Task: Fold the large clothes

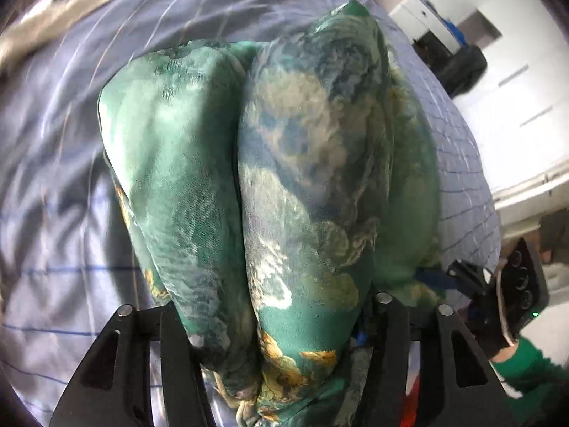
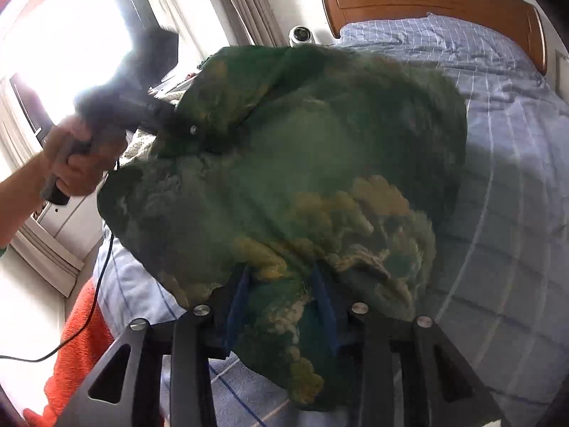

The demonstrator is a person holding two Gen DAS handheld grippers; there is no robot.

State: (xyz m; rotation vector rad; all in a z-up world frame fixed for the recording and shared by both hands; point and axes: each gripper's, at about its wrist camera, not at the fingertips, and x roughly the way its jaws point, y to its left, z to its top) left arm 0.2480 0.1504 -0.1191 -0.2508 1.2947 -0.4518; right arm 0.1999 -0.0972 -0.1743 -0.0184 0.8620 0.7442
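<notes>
A large green garment [image 1: 284, 163] with a pale floral print hangs in a thick bunch over the bed. In the left wrist view the bunch fills the space between the fingers of my left gripper [image 1: 281, 320], which is shut on it. At the right edge of that view my right gripper [image 1: 462, 274] bites the cloth's far side. In the right wrist view the garment [image 2: 302, 163] drapes over my right gripper [image 2: 281, 284]; its blue pads [image 2: 240, 295] clamp a fold. My left gripper [image 2: 185, 128], held by a hand [image 2: 71, 163], is sunk into the cloth at upper left.
The bed carries a light blue checked cover [image 2: 505, 178] with a wooden headboard [image 2: 426, 0] at the far end. An orange towel [image 2: 81, 338] and a black cable [image 2: 103, 267] lie beside the bed at left. White cupboards [image 1: 515, 71] stand beyond the bed's edge.
</notes>
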